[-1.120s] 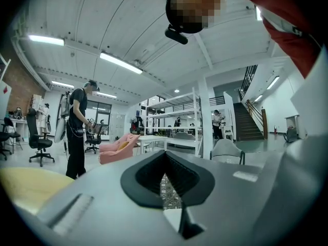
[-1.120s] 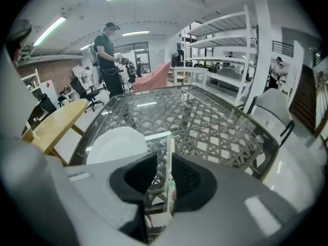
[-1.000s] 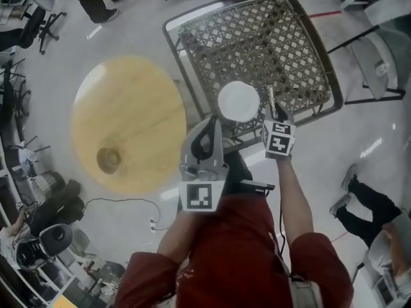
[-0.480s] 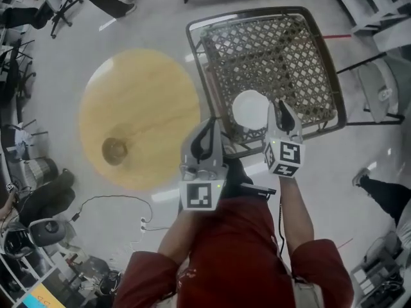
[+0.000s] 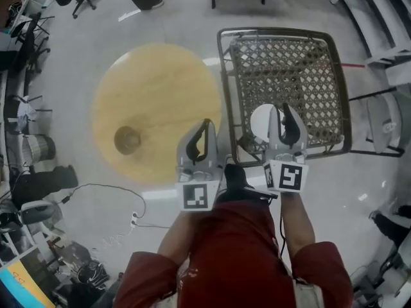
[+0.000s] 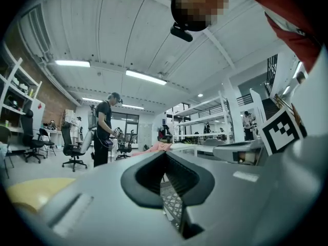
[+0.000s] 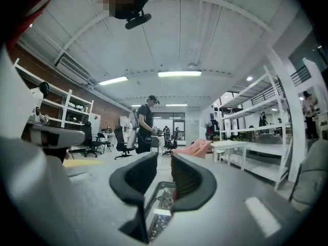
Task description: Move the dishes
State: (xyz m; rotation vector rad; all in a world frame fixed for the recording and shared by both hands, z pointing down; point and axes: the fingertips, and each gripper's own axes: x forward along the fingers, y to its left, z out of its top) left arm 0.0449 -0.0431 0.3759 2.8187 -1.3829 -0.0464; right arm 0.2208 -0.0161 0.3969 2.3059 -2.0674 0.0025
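A person in a red top [image 5: 237, 249] stands over a pale floor with a two-jaw gripper in each hand, both held out level in front of the body. The left gripper [image 5: 204, 126] has its jaws pressed together with nothing between them. It hangs over the floor between a round wooden table [image 5: 160, 88] and a square metal frame with a woven lattice top [image 5: 302, 69]. The right gripper [image 5: 281, 113] has its jaws standing apart and empty, and its own view shows only the lattice edge below the gap. A white plate [image 5: 260, 122] lies on the lattice near its front left corner, just left of the right gripper's jaws as seen from above and partly covered by them. A small brown bowl [image 5: 127, 140] sits on the wooden table near its left edge, well apart from both grippers. Farther off, a person in dark clothes [image 6: 104, 129] stands among office chairs [image 6: 72, 147].
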